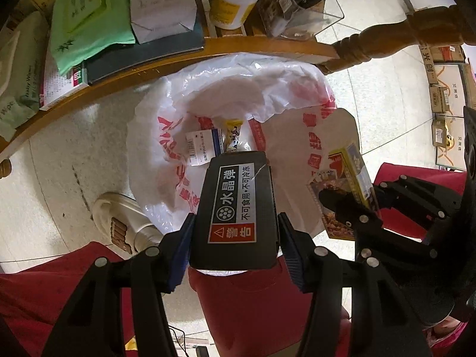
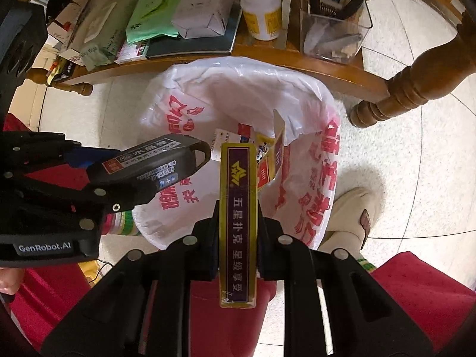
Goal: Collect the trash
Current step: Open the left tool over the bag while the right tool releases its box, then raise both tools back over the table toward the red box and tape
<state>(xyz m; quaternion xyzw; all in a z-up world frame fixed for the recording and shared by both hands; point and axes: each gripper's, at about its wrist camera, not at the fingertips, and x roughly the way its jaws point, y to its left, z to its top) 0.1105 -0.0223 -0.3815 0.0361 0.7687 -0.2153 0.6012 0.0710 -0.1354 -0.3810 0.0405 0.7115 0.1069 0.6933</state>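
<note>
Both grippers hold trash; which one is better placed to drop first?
Probably left: its black box sits over the white bag's opening, while the right's yellow card box is nearer the rim.

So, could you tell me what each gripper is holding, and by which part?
The left gripper clamps the black box across its two sides near the rear end; the right gripper pinches the card box across its broad faces, mid-length.

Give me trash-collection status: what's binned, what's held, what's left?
Done: a white barcoded slip and a yellow wrapper lie inside the white plastic bag with red print.
In hand: the left gripper clamps a black rectangular box with a warning label; the right gripper clamps a yellow-and-purple card box. Both hang over the bag.
Left: release both. Whether anything on the cluttered wooden table counts as trash is unclear.
</note>
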